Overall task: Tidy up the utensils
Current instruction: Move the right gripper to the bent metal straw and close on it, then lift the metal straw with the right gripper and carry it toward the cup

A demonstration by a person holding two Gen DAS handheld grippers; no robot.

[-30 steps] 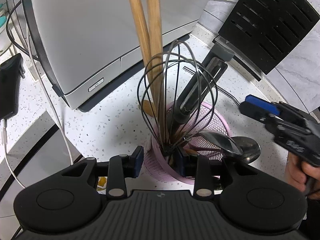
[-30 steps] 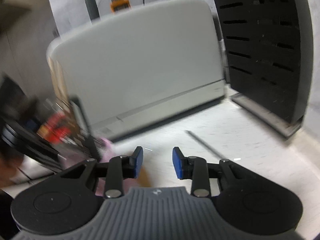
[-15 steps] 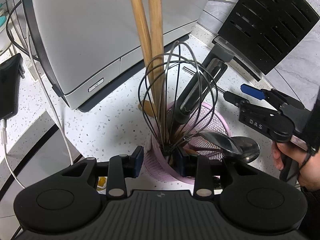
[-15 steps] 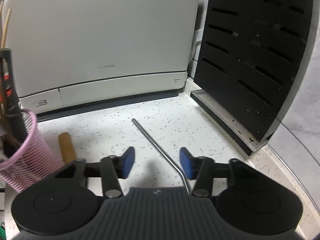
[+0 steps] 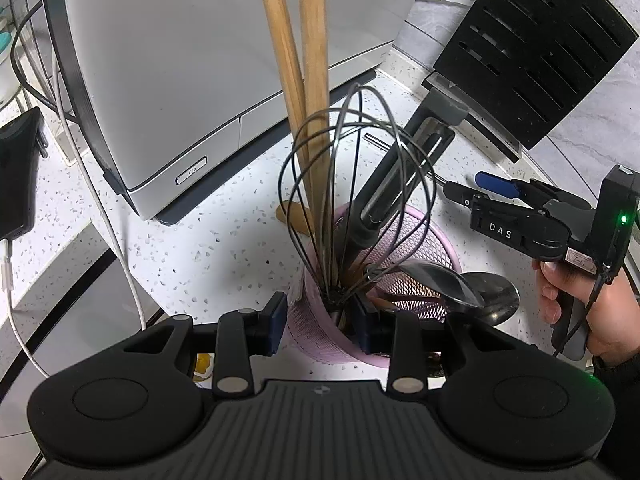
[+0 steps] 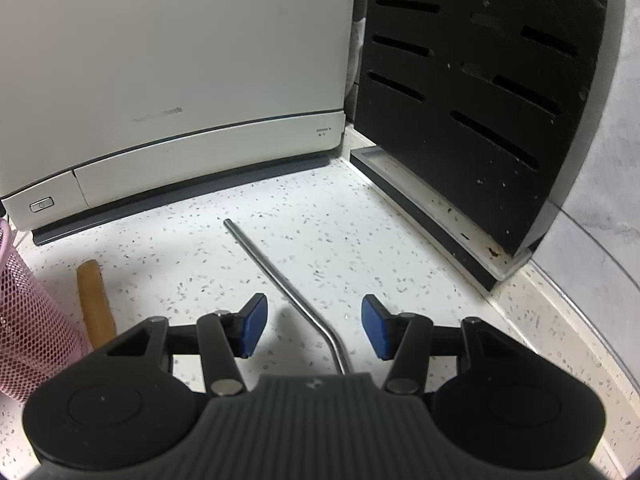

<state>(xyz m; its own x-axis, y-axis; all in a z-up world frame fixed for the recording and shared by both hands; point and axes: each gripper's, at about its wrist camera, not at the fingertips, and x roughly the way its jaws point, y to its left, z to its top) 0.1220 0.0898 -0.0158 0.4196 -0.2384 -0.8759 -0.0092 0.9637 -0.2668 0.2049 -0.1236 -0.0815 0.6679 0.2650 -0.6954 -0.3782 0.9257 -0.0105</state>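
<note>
A pink mesh holder [image 5: 404, 236] stands on the speckled counter with a wire whisk [image 5: 352, 184], two wooden handles [image 5: 312, 60], a black spatula [image 5: 404, 164] and spoons [image 5: 476, 288] in it. My left gripper [image 5: 322, 326] is closed across the holder's near wall, one pad outside and one over the rim, with the whisk's stem between them. A bent metal straw [image 6: 276, 272] lies on the counter. My right gripper [image 6: 314, 328] hangs open just above it, the straw's bend between the blue pads [image 6: 254, 330] without touching them. In the left wrist view the right gripper [image 5: 472, 190] sits right of the holder.
A white appliance [image 6: 172, 60] fills the back, and a slotted black knife block [image 6: 480, 80] stands at the right. A short wooden handle [image 6: 94, 300] lies beside the holder [image 6: 24, 320]. A phone [image 5: 16, 172] and white cable [image 5: 108, 216] lie left. A hand [image 5: 568, 292] holds the right gripper.
The right gripper swung round and came down over the metal straw, and its jaws widened. The left gripper and the holder have not moved.
</note>
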